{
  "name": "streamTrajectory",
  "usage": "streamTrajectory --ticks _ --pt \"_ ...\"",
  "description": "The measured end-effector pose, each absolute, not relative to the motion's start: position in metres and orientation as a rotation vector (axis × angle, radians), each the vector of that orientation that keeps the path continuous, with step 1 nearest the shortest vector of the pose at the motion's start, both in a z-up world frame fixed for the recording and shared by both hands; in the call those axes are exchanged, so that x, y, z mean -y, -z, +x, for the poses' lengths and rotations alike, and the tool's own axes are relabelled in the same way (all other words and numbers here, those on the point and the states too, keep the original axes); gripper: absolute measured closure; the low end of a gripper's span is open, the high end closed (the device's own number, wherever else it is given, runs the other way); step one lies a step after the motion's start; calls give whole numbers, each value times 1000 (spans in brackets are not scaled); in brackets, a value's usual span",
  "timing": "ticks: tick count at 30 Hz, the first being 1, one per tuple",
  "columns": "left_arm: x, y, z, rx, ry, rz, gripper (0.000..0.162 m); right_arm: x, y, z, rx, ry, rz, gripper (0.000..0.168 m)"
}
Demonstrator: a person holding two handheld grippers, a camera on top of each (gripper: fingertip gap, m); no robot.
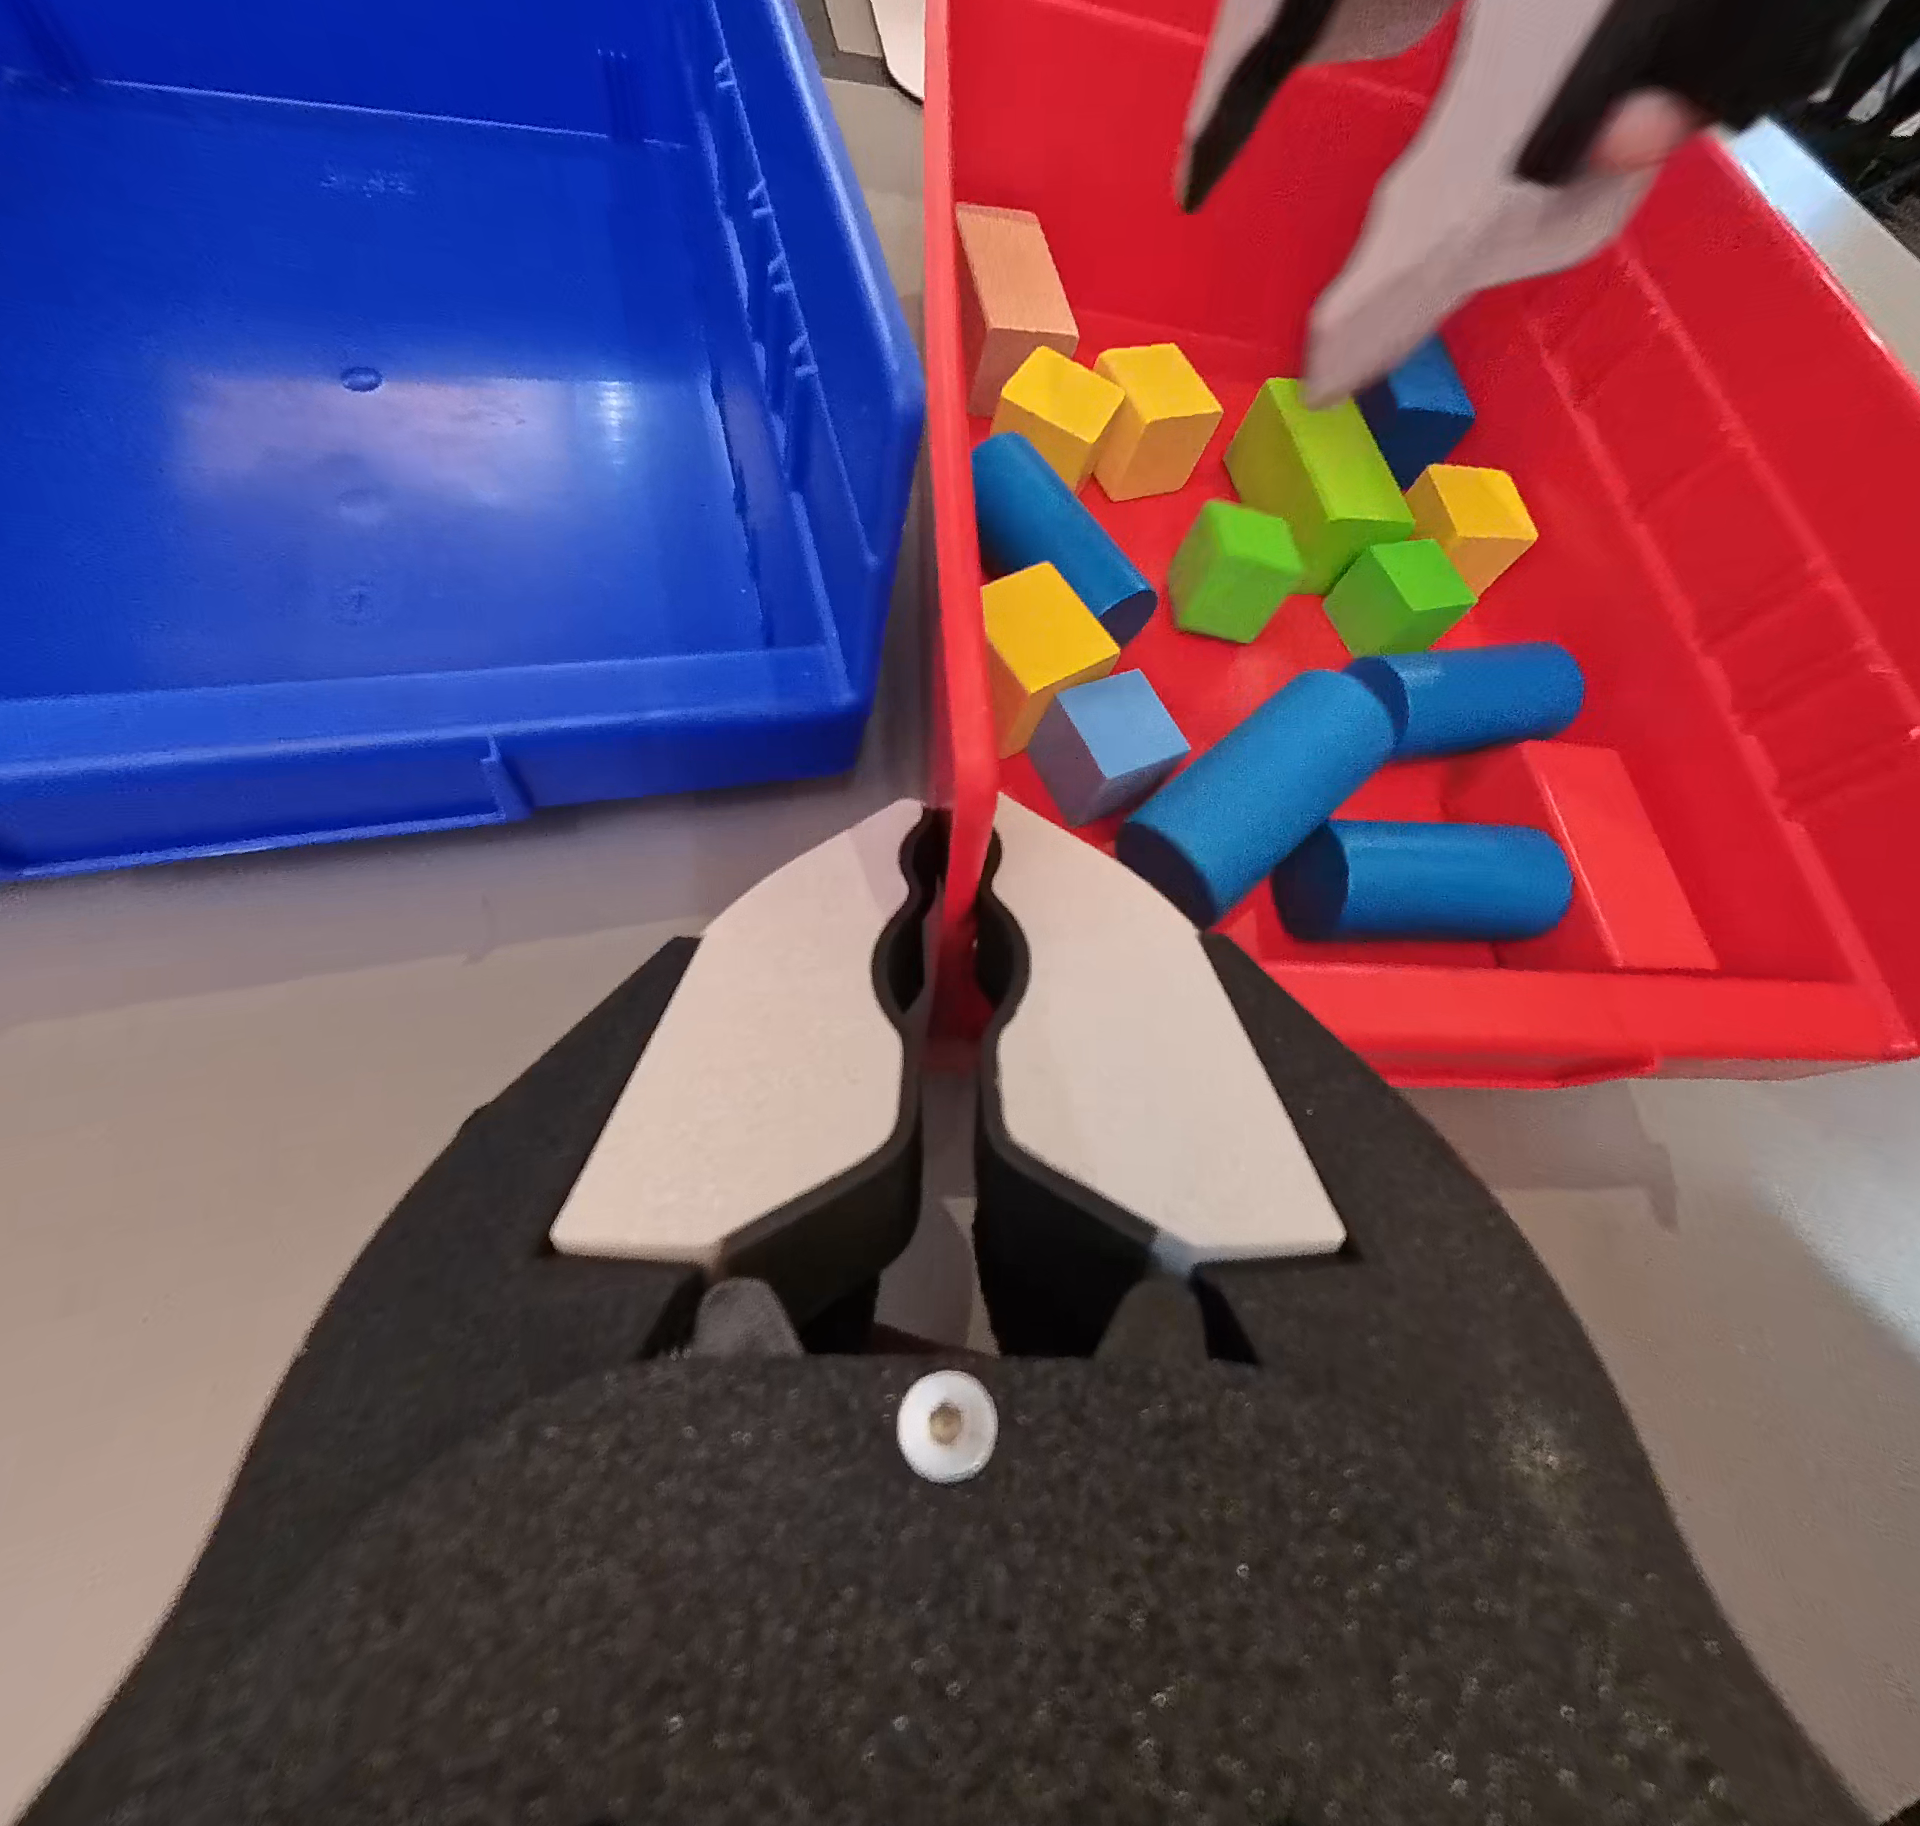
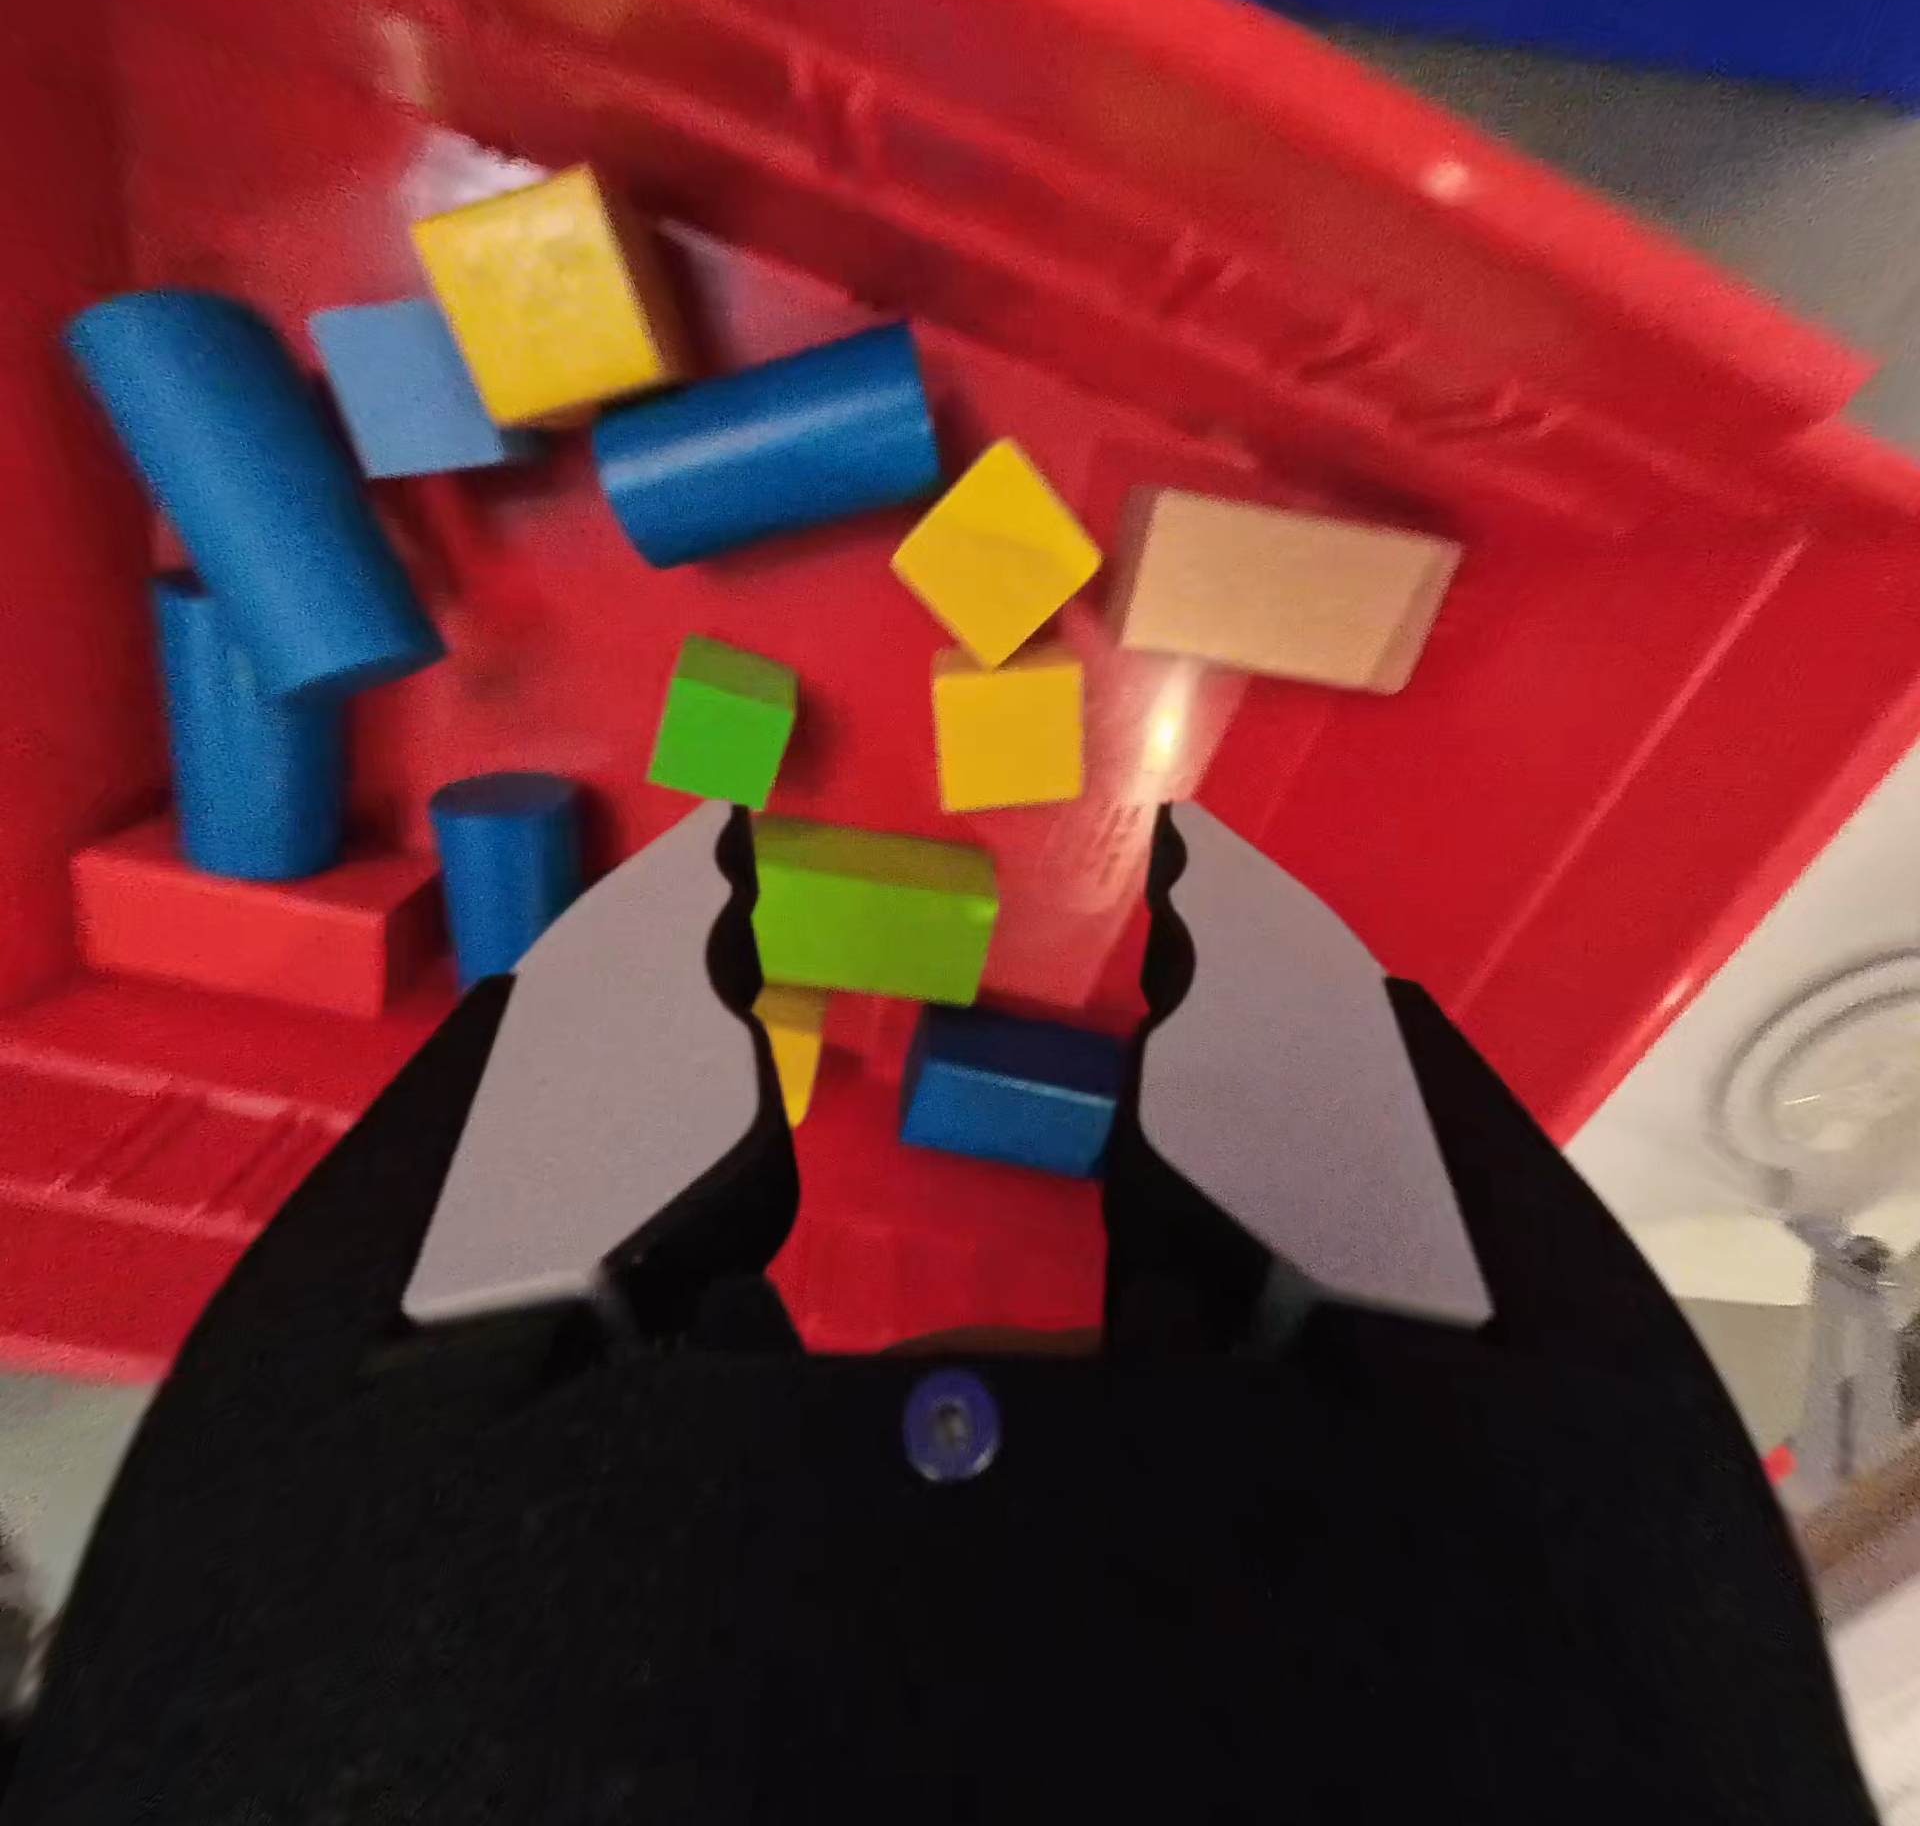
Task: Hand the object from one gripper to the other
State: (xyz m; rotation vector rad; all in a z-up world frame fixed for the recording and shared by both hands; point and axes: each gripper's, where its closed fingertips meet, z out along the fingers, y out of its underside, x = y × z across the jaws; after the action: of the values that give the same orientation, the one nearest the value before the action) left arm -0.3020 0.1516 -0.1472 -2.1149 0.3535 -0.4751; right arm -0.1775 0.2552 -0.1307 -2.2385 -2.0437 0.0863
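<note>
The left gripper (image 1: 951, 903) is clenched on the near corner of the red bin's (image 1: 1714, 550) left wall, beside the blue bin (image 1: 416, 716); the right gripper (image 2: 951, 841) hangs over the red bin with its jaws spread wide, grasping nothing; its left finger touches the long green block (image 2: 873, 909), which lies on the bin floor among yellow cubes (image 2: 1006, 732), blue cylinders (image 2: 769, 441), a dark blue block (image 2: 1008, 1101) and a plain wooden block (image 2: 1283, 587); the right wrist view is blurred.
</note>
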Motion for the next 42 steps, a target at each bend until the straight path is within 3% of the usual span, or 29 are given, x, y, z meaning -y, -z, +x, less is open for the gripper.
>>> streamTrajectory --ticks 4,6,8,11,13,14,15,16,18,20,24,28,30,31,32,33,35,36,38,39,42 --pt "-152 147 -302 -358 473 -2118 158 -278 149 -234 1968 -147 -1948 103" --pt "-152 147 -302 -355 465 -2117 158 -287 159 -238 2019 -120 -1897 130" --pt "-153 147 -302 -356 456 -2118 158 -300 163 -225 1967 -103 -2004 110" --pt "-154 147 -302 -359 473 -2115 158 -295 175 -153 2085 159 -2344 110" --pt "-154 147 -299 -354 520 -2121 158 -257 176 -129 2043 89 -2675 156" --pt "-152 147 -296 -363 557 -2124 158 -231 169 -130 2132 -66 -2739 167" --pt "-151 147 -293 -371 588 -2127 157 -215 161 -131 2195 -148 -2741 158" --pt "-150 147 -292 -374 592 -2128 157 -203 151 -134 2242 -218 -2725 131" --pt "-148 147 -293 -372 568 -2125 157 -192 132 -141 2235 -331 -2706 113" --pt "-148 147 -294 -382 539 -2117 158 -215 124 -131 2201 -140 -2618 114" --pt "-148 147 -294 -387 523 -2113 158 -276 121 -65 2296 690 -2346 130" --pt "-148 147 -294 -386 526 -2113 158 -278 151 -61 2561 893 -1957 126" --pt "-149 147 -294 -392 521 -2110 158 -282 157 -56 2639 1080 -1874 137" --pt "-149 147 -294 -392 522 -2109 158 -284 158 -63 2619 1059 -1861 139" --pt "-149 147 -294 -392 523 -2109 158 -274 166 -78 2604 836 -1940 122" --pt "-149 147 -294 -395 522 -2108 158 -251 174 -103 2547 457 -2066 135" --pt "-149 147 -294 -394 532 -2109 158 -232 172 -143 2435 -19 -2048 142" --pt "-149 147 -294 -392 536 -2109 158 -228 167 -155 2347 -170 -2096 118" --pt "-149 147 -294 -393 531 -2107 158 -223 144 -175 2142 -506 -2229 113" --pt "-149 147 -294 -393 532 -2107 158 -231 138 -171 2112 -455 -2252 114" --pt "-149 147 -294 -392 536 -2107 158 -260 132 -115 2297 268 -2155 115"
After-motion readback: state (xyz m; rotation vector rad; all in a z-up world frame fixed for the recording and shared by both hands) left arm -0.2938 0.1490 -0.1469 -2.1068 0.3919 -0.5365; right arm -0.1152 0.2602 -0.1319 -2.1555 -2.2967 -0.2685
